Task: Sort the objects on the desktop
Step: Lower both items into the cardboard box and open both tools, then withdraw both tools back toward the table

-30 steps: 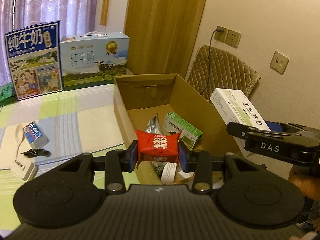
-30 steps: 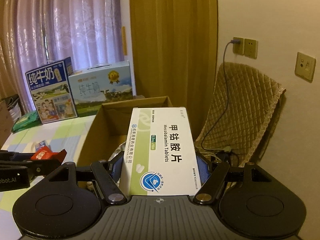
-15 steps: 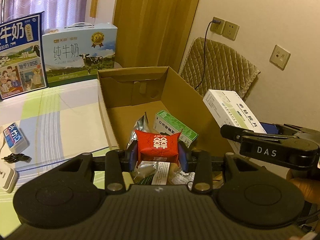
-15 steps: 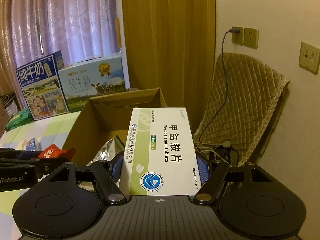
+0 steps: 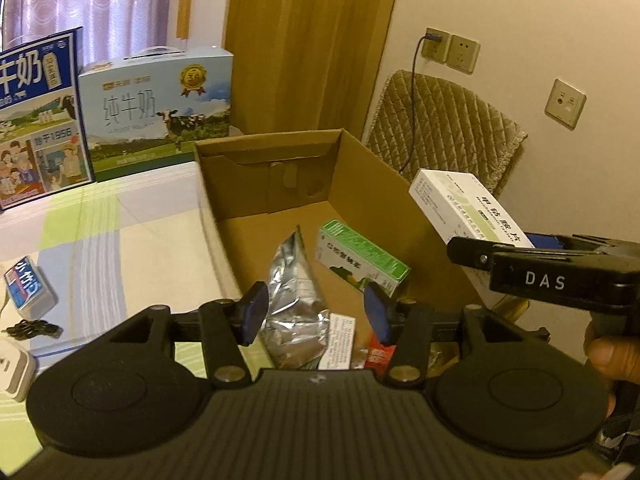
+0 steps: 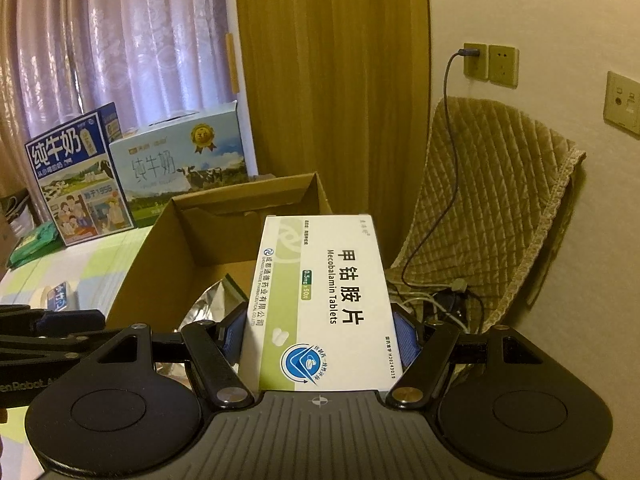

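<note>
Your white tablet box (image 6: 320, 304), green-striped and printed "Mecobalamin Tablets", sits clamped between the blue pads of your right gripper (image 6: 320, 334), over the right edge of the open cardboard box (image 5: 360, 184). Your left gripper (image 5: 316, 314) gapes wide with nothing in it, above the box's near end. Only its view shows the contents: a red packet (image 5: 380, 354) below the right finger, a silver foil pouch (image 5: 296, 292) and a green carton (image 5: 360, 256).

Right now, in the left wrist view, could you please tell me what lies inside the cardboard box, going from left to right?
Silver foil pouch → white leaflet → green and white carton, all on the floor of the cardboard box. A red packet peeks out low beside the leaflet, partly hidden by the open left tongs.
</note>
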Tool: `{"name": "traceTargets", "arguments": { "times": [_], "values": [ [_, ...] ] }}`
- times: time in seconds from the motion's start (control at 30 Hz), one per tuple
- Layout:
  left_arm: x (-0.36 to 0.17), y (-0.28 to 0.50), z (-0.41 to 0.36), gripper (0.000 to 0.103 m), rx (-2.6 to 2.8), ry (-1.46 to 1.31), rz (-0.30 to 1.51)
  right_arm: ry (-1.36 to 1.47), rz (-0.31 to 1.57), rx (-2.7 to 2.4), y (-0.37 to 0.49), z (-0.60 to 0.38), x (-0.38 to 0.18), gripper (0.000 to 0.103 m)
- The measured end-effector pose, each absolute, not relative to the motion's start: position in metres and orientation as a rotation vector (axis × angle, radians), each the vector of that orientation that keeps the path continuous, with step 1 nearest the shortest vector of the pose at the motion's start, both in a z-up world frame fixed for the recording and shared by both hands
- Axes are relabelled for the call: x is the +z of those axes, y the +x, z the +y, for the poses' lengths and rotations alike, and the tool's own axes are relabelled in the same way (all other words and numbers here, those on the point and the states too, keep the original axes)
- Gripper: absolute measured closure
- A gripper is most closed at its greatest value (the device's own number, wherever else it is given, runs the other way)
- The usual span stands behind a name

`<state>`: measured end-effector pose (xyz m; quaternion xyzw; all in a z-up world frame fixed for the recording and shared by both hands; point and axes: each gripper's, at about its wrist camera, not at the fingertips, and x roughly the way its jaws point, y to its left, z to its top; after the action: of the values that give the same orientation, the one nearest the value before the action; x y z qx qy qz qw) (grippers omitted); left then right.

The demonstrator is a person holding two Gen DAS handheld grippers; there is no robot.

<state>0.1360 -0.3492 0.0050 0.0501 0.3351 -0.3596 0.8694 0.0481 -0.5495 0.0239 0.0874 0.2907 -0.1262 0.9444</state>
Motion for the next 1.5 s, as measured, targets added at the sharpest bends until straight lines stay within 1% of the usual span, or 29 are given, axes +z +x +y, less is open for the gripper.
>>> {"name": "traceTargets", "arguments": {
  "times": [0.33,0.37,0.4,0.43,0.47,0.53,0.6,0.73,1.0,1.1,1.17,1.5],
  "values": [
    [0.01,0.136,-0.324,0.056,-0.71,0.072,0.694,0.22,0.57,-0.202,0.055,-0.539,0.026,0.035],
    [0.01,0.136,-0.322,0.056,-0.703,0.071,0.694,0.231,0.563,-0.199,0.056,-0.539,0.027,0.033],
    [0.01,0.136,-0.319,0.056,-0.698,0.07,0.693,0.237,0.56,-0.206,0.056,-0.539,0.029,0.023],
    [0.01,0.136,-0.316,0.056,-0.692,0.067,0.694,0.238,0.553,-0.215,0.056,-0.539,0.03,0.018],
    [0.009,0.136,-0.313,0.056,-0.687,0.065,0.695,0.235,0.549,-0.217,0.055,-0.538,0.031,0.017],
    [0.008,0.135,-0.306,0.056,-0.674,0.059,0.7,0.233,0.551,-0.215,0.053,-0.537,0.031,0.017],
    [0.006,0.134,-0.299,0.053,-0.664,0.05,0.705,0.234,0.556,-0.217,0.05,-0.535,0.031,0.017],
    [0.005,0.13,-0.286,0.053,-0.647,0.046,0.715,0.23,0.561,-0.211,0.044,-0.529,0.034,0.017],
    [0.013,0.12,-0.26,0.05,-0.616,0.033,0.705,0.212,0.567,-0.188,0.039,-0.503,0.044,0.015],
    [0.015,0.115,-0.248,0.044,-0.603,0.031,0.702,0.201,0.575,-0.169,0.037,-0.488,0.046,0.012],
    [0.017,0.112,-0.239,0.037,-0.593,0.028,0.694,0.197,0.58,-0.153,0.036,-0.479,0.047,0.01],
    [0.024,0.103,-0.19,0.021,-0.528,0.008,0.675,0.142,0.612,-0.044,0.037,-0.414,0.045,0.003]
  ]
}}
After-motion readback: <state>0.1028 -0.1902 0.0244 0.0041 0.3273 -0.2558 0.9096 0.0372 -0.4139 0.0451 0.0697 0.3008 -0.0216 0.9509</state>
